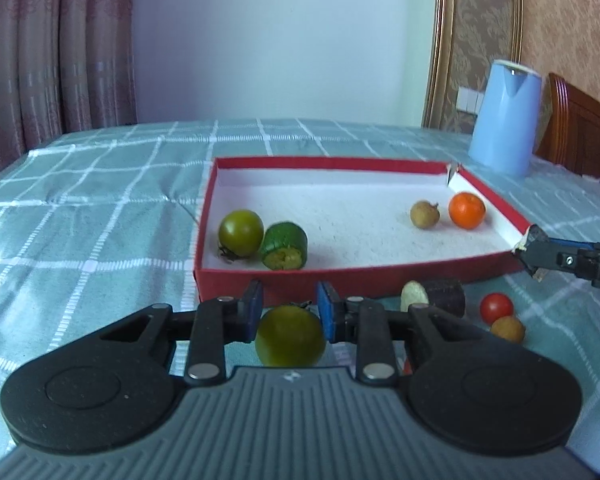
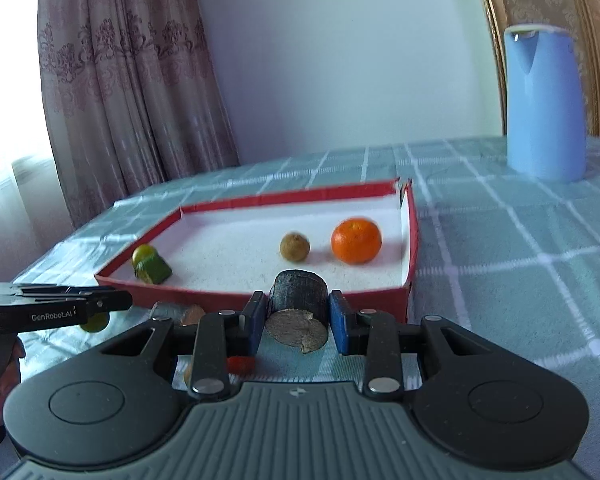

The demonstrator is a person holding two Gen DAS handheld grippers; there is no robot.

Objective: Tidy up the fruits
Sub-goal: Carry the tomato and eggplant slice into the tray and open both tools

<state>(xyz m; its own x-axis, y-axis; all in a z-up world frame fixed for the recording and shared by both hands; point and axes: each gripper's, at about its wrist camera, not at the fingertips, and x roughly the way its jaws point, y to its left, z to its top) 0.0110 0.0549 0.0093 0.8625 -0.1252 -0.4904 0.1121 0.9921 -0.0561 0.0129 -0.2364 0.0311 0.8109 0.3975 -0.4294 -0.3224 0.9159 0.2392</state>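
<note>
Far left, on a pale green checked tablecloth point(image 1: 100, 200): left gripper point(image 1: 290, 312), blue pads closed against the sides of a round olive-green tomato point(image 1: 290, 336), held just short of the near wall, seemingly ready to lift over

Next, a shallow red cardboard box with white lining point(image 1: 380, 276). Inside, sorted apparently by colour: at the left end, a second green tomato point(image 1: 241, 233) touching a cut green cylindrical piece point(image 1: 285, 246); at the right end, a small brown round fruit point(image 1: 424, 214) near a bright orange mandarin point(image 1: 467, 210)

In front of the box, not yet packed: a dark stubby cylinder with pale cut face point(image 1: 440, 294), a small red tomato point(image 1: 496, 307), another brown round fruit point(image 1: 508, 329)

Right: right gripper point(image 2: 296, 308), pads snug on a dark cylindrical chunk with fibrous cut end point(image 2: 298, 300), raised by the box's near right corner

Far right, a tall pale blue jug point(image 1: 504, 116)
</note>
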